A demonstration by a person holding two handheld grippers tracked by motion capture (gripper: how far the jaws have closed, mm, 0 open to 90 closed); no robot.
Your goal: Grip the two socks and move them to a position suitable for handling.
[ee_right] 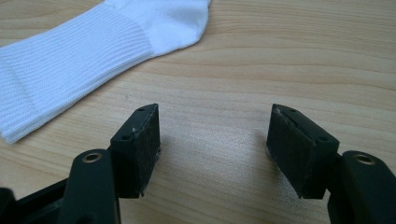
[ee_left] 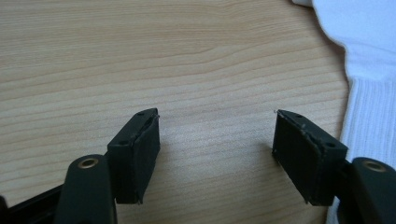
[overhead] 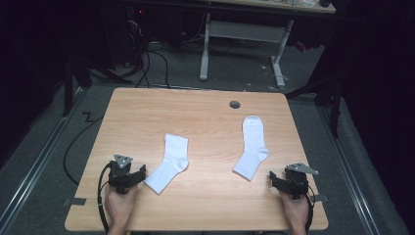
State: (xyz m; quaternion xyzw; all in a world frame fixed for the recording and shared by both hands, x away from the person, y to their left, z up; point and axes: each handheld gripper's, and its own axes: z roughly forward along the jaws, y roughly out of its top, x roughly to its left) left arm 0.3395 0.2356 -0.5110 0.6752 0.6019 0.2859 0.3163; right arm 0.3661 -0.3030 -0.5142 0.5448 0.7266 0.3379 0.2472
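Socks, two white ones, lie flat on the wooden table [overhead: 205, 122]: the left sock [overhead: 169, 164] near the left gripper [overhead: 128, 176], the right sock [overhead: 252, 147] near the right gripper [overhead: 281, 181]. Both grippers rest at the table's near edge with jaws spread wide, nothing between them but bare wood.

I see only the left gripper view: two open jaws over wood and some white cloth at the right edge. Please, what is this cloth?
Observer: A white sock, lying flat beside the left hand-held gripper, not touching it.
Operator: Is there only one sock?
Observer: No, a second sock lies further right on the table.
Operator: Where is the other gripper?
Observer: The right hand-held gripper rests near the second sock's lower end, jaws open, nothing between them.
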